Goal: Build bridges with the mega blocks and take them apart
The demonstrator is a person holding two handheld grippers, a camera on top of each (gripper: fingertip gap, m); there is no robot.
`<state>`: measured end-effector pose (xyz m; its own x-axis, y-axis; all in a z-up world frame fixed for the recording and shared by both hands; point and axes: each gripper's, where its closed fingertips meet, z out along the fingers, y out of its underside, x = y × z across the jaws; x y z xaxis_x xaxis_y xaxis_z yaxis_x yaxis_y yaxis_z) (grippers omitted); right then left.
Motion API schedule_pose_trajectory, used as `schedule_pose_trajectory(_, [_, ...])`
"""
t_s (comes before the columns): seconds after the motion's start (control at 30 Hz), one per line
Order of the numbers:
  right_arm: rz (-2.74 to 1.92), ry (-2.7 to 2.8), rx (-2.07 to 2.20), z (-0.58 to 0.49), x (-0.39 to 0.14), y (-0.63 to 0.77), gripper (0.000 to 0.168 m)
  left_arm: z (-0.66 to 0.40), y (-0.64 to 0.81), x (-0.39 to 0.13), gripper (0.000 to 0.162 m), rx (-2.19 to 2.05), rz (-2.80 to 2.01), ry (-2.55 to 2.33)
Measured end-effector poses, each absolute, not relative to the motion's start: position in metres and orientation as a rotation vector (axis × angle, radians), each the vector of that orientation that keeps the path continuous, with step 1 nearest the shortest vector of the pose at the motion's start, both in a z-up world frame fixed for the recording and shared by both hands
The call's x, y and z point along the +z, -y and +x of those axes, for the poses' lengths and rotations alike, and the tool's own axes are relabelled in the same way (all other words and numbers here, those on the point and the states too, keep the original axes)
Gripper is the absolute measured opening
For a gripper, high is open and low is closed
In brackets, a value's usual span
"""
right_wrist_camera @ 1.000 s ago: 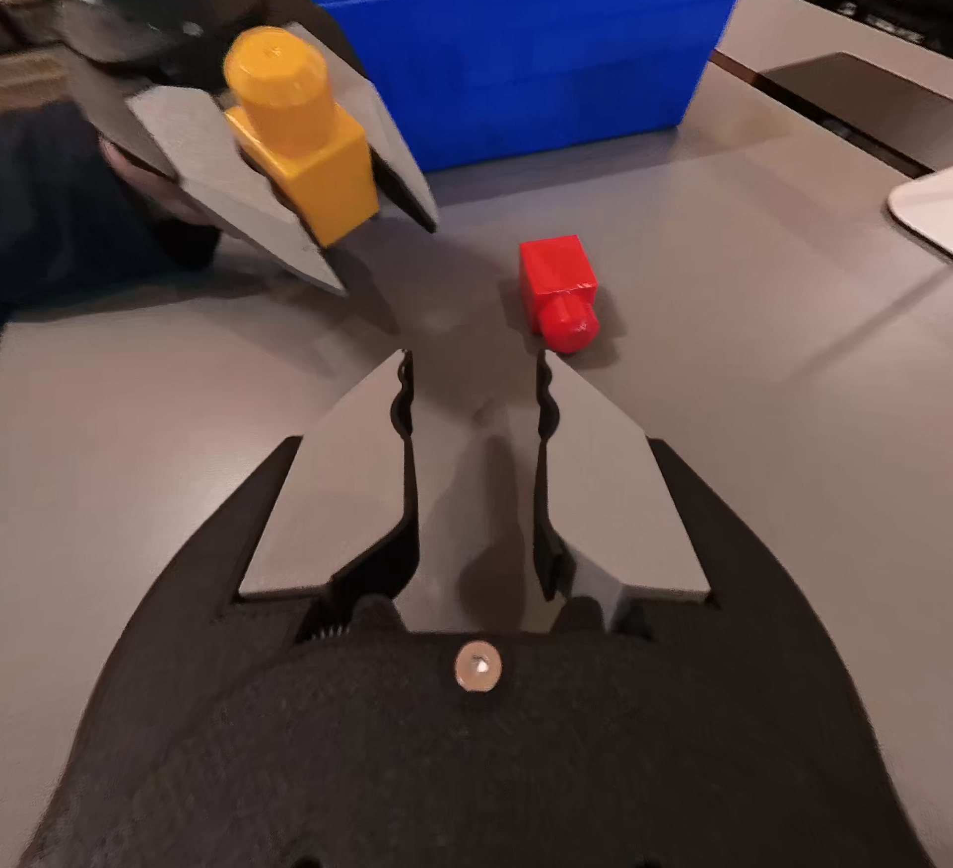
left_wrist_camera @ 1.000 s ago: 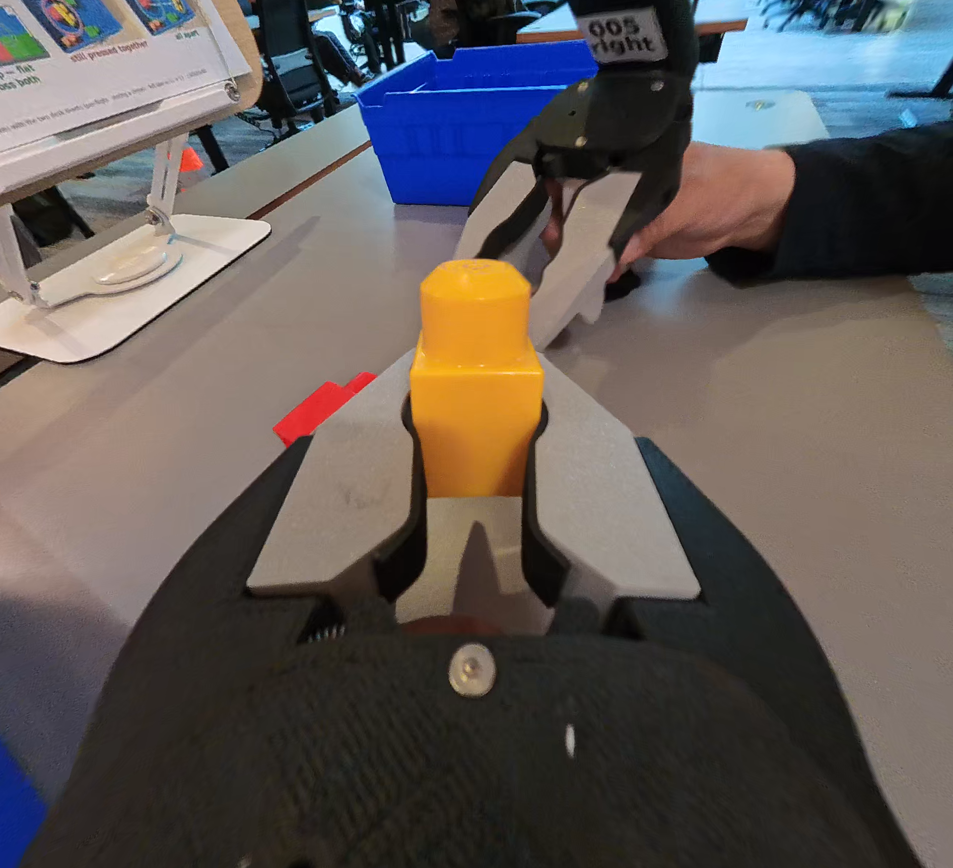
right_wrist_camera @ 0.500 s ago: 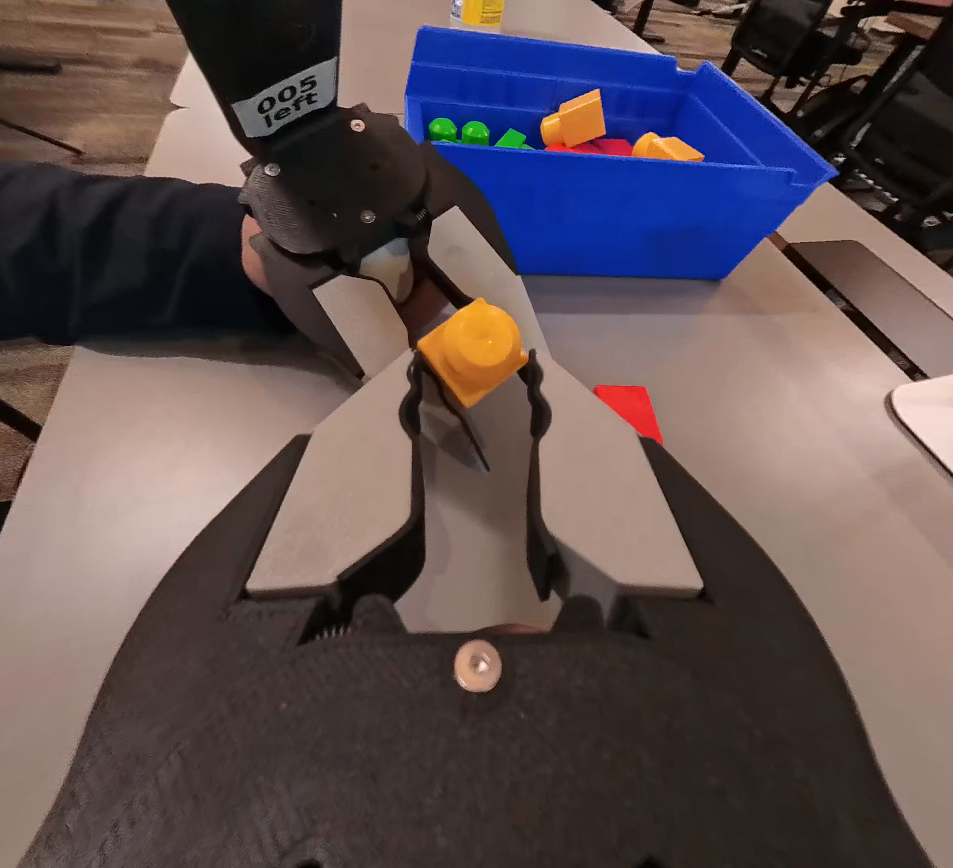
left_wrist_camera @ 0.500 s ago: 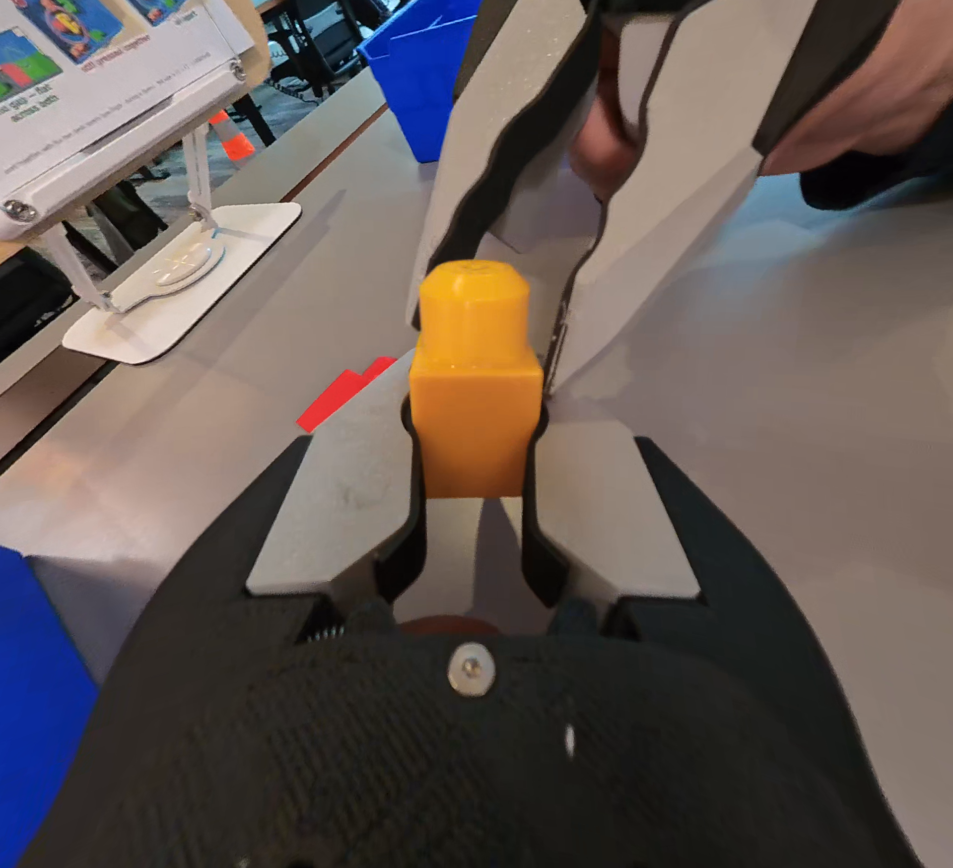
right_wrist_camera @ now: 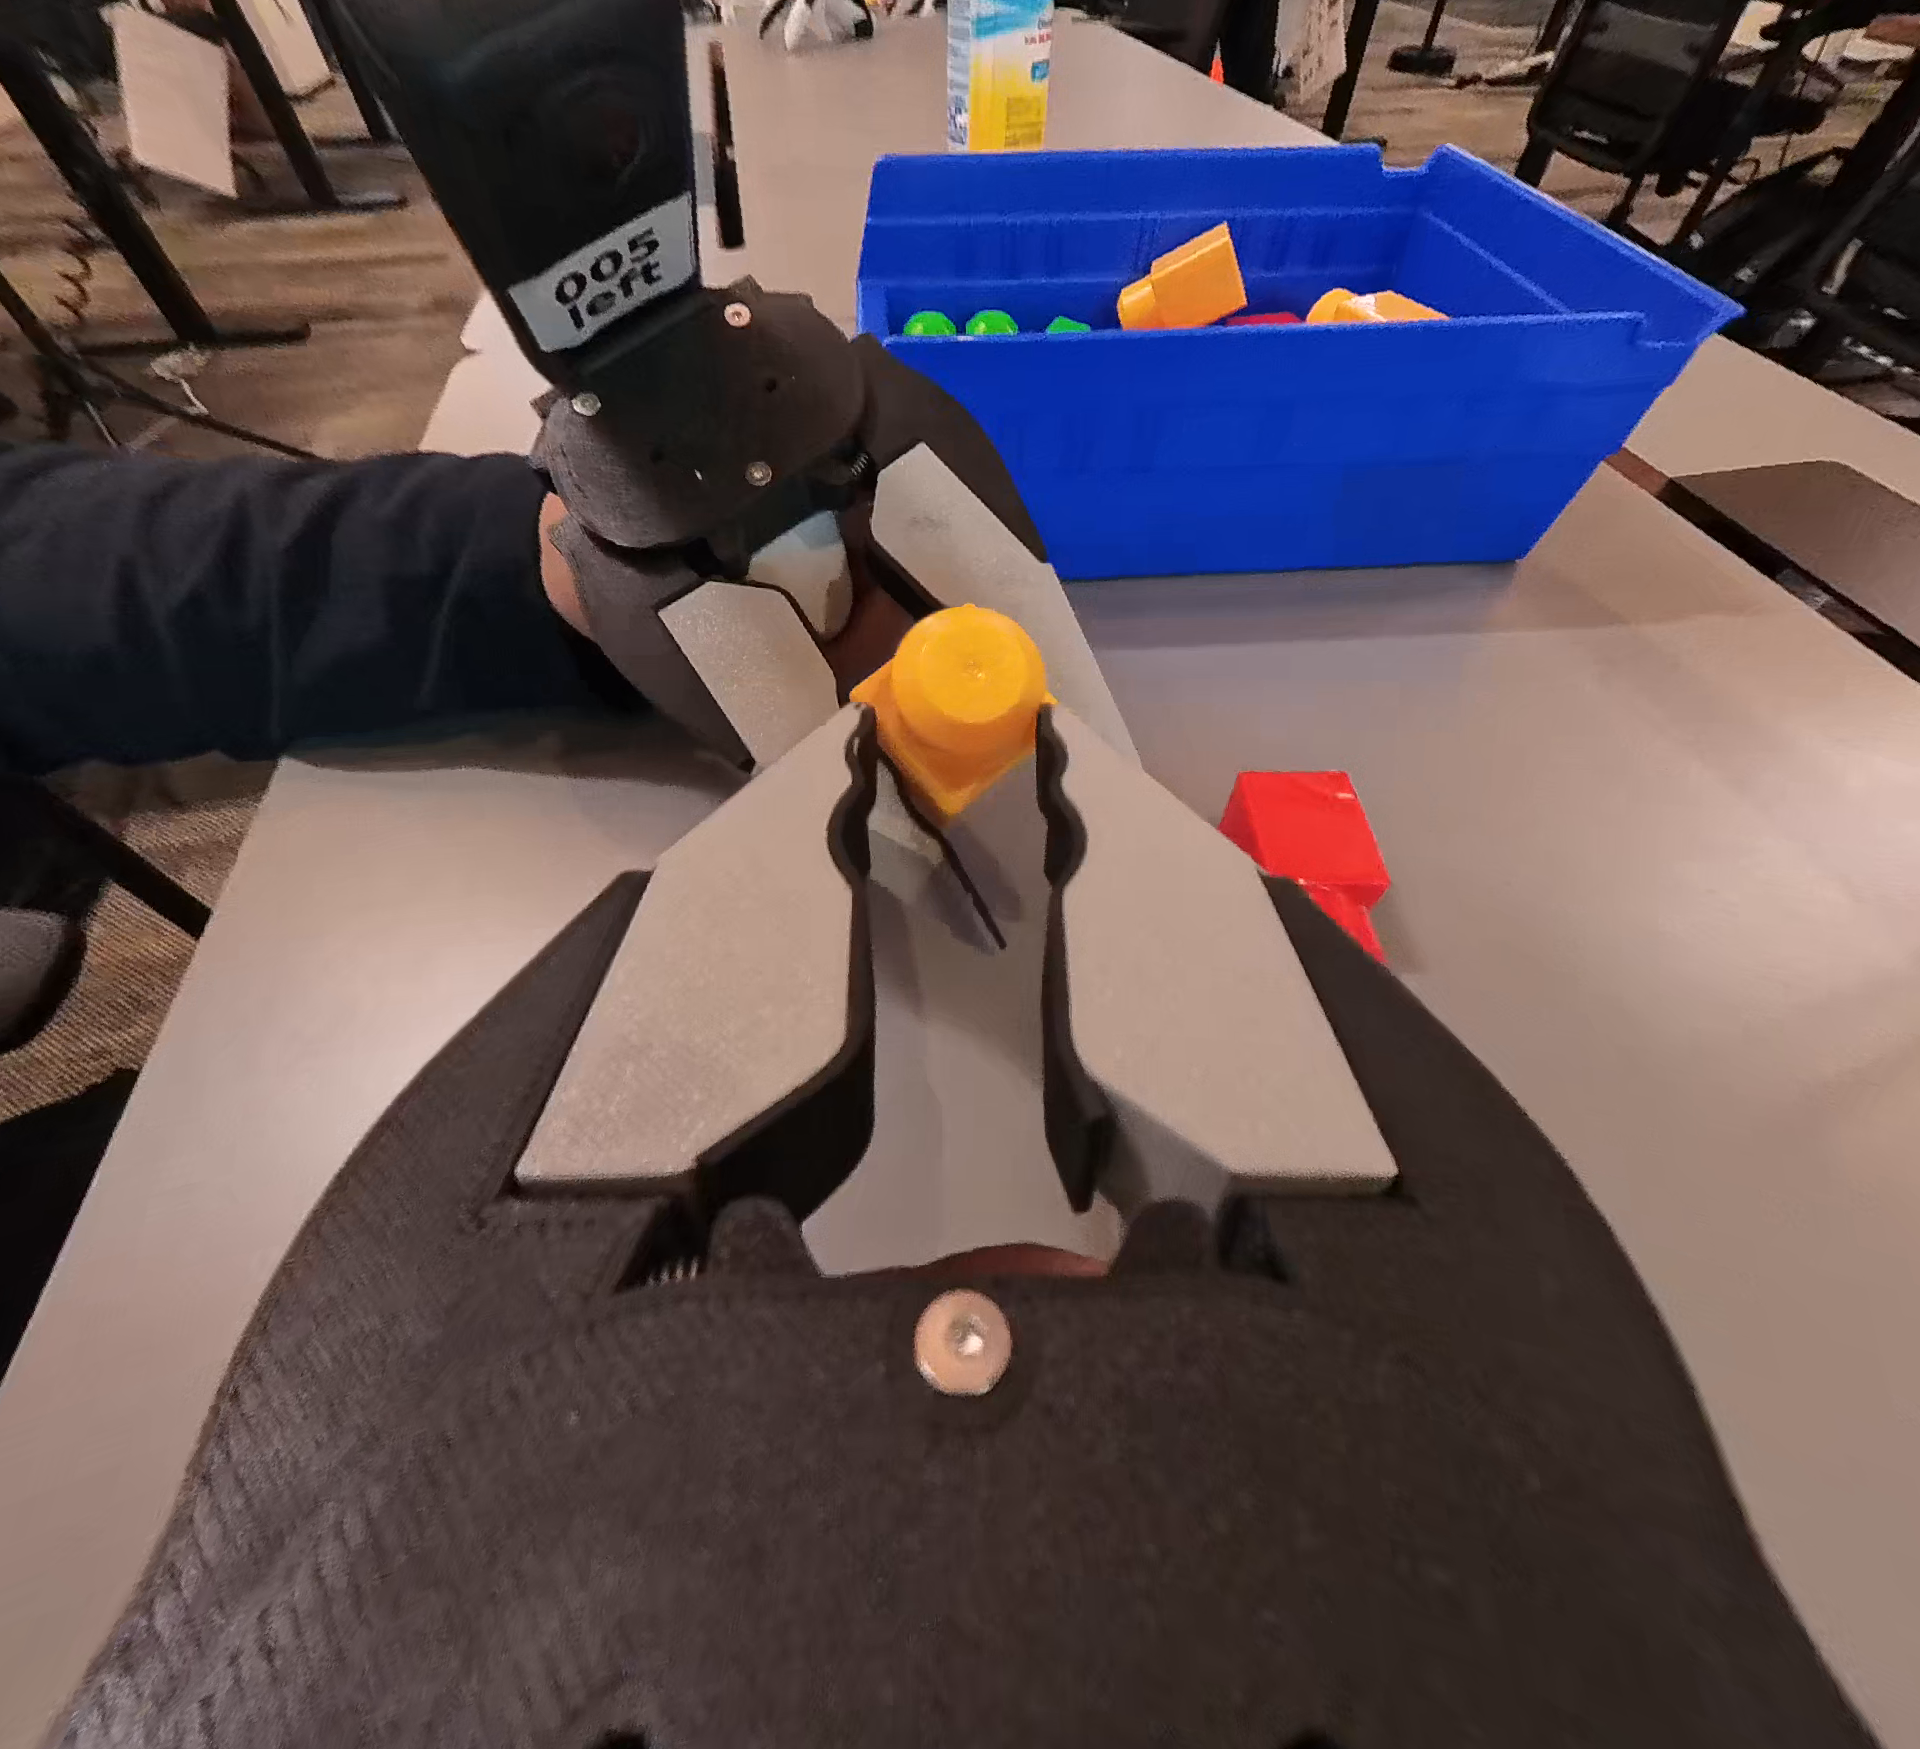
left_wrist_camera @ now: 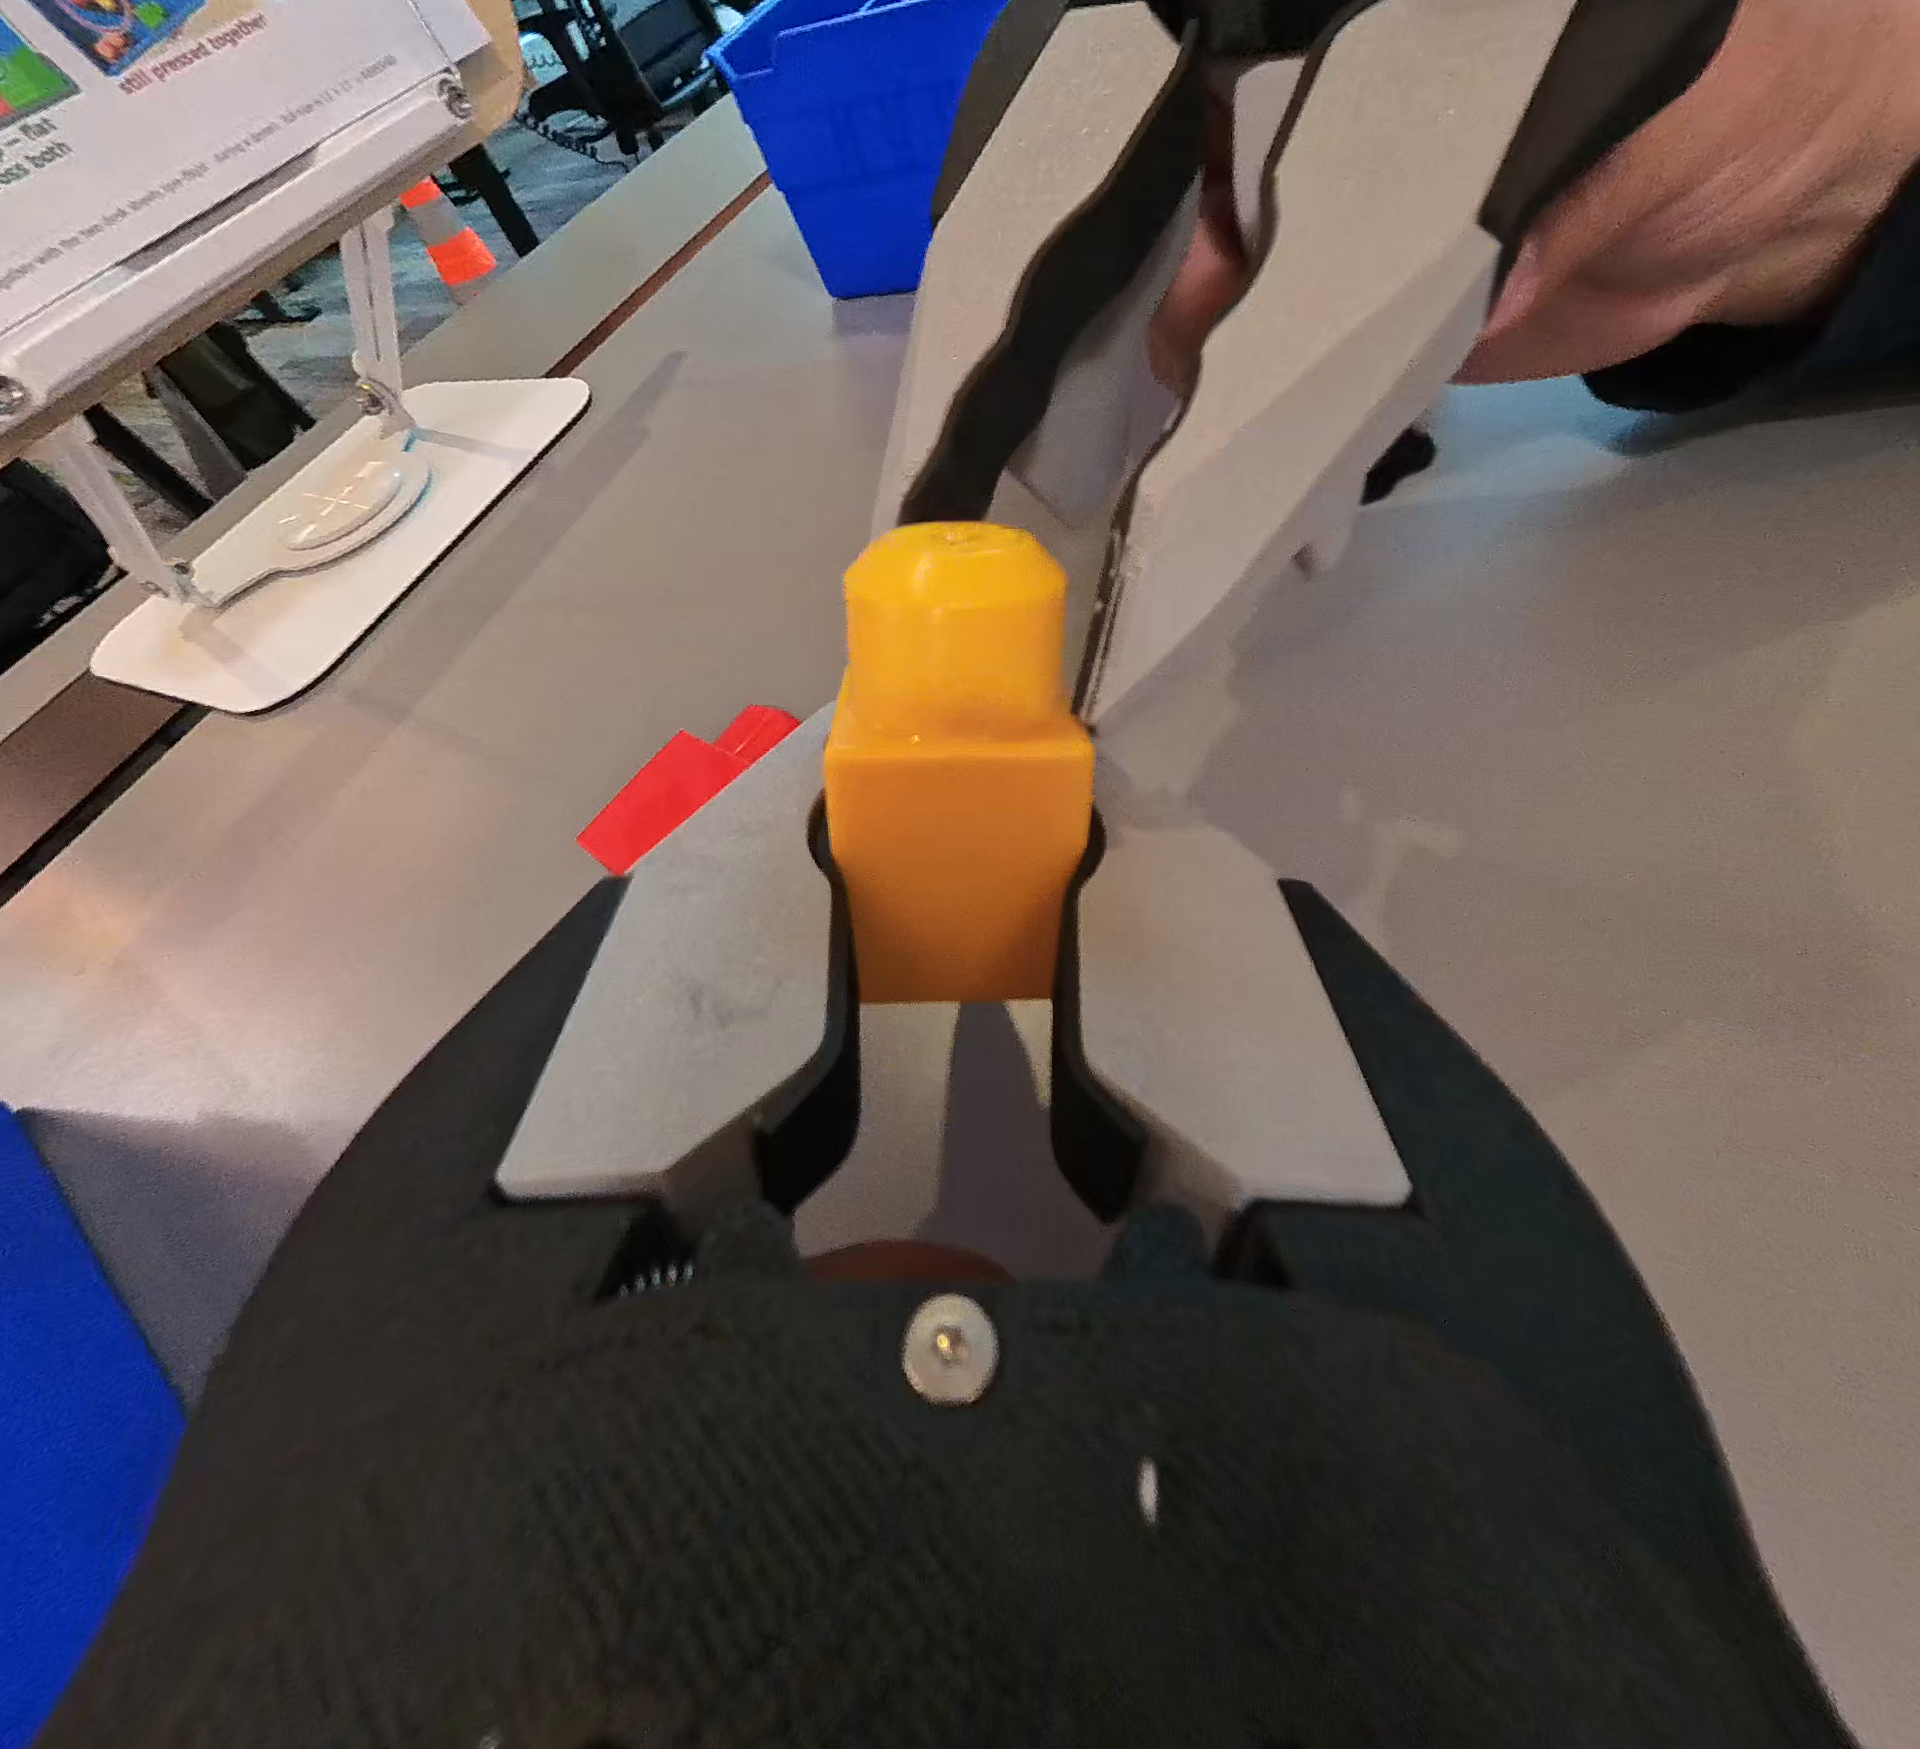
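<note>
From the left wrist view, the left hand-held gripper (left_wrist_camera: 956, 826) is clenched on a yellow block (left_wrist_camera: 958, 852), squeezing its square body from both sides, with the round stud sticking out past the fingertips. The right hand-held gripper (left_wrist_camera: 997, 619) comes in from above and opposite, its tips either side of the stud. A red block (left_wrist_camera: 675, 785) lies on the grey tabletop (left_wrist_camera: 1558, 816), half hidden behind the left finger. I'd judge the yellow block to be light, hollow, stiff plastic, a bit slick; the flat sides give the safest hold, while the tapered stud could slip out of a pinch.

From the right wrist view, the right hand-held gripper (right_wrist_camera: 951, 733) has its fingers parted, with the yellow block (right_wrist_camera: 961, 712) at their tips; whether they press on it yet, I can't tell. The left hand-held gripper (right_wrist_camera: 914, 650) holds it off the tabletop. The red block (right_wrist_camera: 1311, 832) lies on its side just right, and a blue bin (right_wrist_camera: 1299, 452) of more blocks stands behind.
</note>
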<state>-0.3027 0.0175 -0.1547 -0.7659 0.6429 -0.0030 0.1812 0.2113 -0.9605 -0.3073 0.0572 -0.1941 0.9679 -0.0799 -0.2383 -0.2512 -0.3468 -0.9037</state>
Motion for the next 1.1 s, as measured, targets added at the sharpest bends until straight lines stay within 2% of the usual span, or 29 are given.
schedule_pose_trajectory(0.33, [-0.645, 2.071, 1.541, -0.302, -0.147, -0.01, 0.027, -0.293, -0.06, -0.191, 0.037, 0.109, -1.895, -0.285])
schedule_pose_trajectory(0.67, [-0.855, 2.051, 1.368, -0.312, -0.158, -0.072, 0.027, -0.315, -0.053, -0.19, 0.043, 0.172, -1.909, -0.185])
schedule_pose_trajectory(0.8, [-0.976, 2.083, 1.203, -0.316, -0.175, -0.103, 0.027, -0.33, -0.053, -0.199, 0.059, 0.337, -2.004, -0.221])
schedule_pose_trajectory(0.97, [-1.086, 2.13, 1.142, -0.316, -0.192, -0.116, 0.027, -0.343, -0.059, -0.195, 0.061, 0.446, -2.073, -0.339])
schedule_pose_trajectory(1.1, [-1.133, 2.166, 1.138, -0.315, -0.201, -0.121, 0.027, -0.348, -0.068, -0.203, 0.063, 0.238, -2.184, -0.401])
